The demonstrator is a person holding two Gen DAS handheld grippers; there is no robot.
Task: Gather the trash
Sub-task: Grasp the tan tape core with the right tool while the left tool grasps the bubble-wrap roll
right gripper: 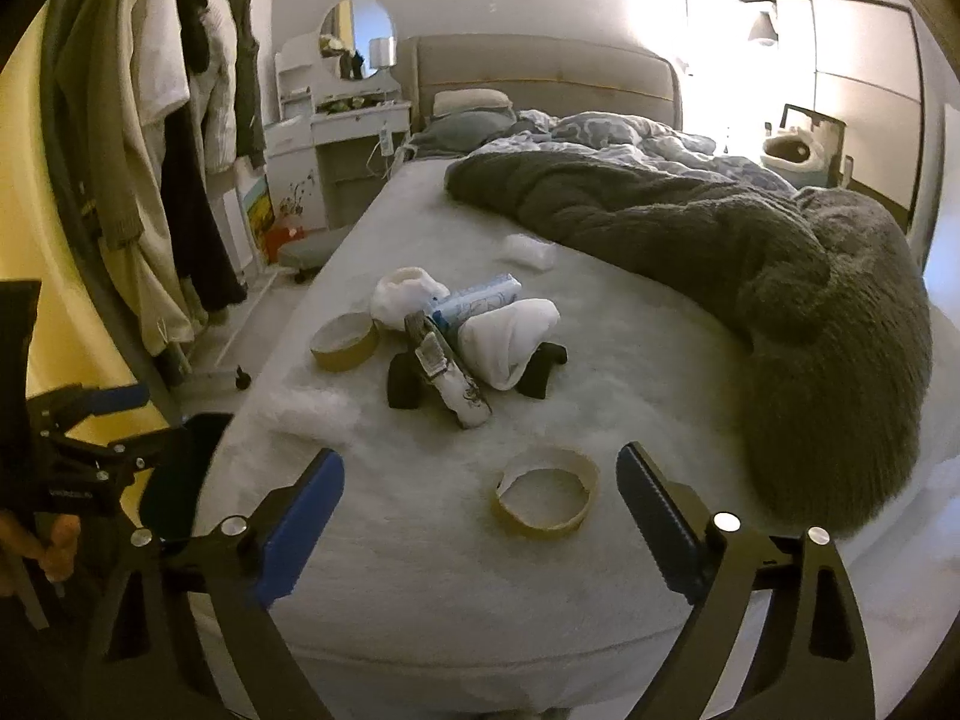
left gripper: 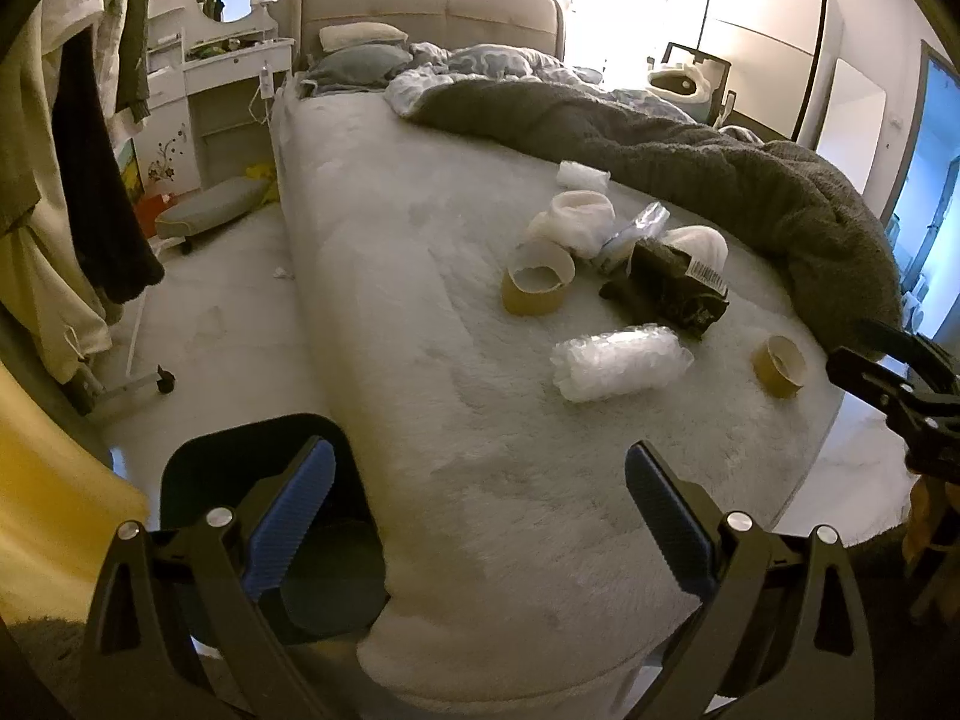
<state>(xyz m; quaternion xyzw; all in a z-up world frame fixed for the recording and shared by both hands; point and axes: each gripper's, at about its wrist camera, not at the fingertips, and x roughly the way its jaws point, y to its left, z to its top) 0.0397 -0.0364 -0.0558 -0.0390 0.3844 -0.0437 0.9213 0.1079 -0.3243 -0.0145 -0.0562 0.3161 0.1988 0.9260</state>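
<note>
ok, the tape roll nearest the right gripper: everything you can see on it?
The near tape roll is a tan ring, nearly spent, with a pale cardboard-looking core and a torn edge on its left rim. It lies flat, hollow side up, alone on the white fuzzy bed cover, just ahead of the open right gripper. Nothing else touches it.

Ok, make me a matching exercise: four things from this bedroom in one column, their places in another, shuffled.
Things:
1. bubble wrap roll
2. grey blanket
3. dark bin
4. tape ring

Places:
A. on the floor beside the bed's foot corner
B. heaped along the far side of the bed
C. on the bed, just ahead of the right tool
D. on the bed, between the dark wrapper and the left tool

Pairs: 1-D, 2-B, 3-A, 4-C
</note>
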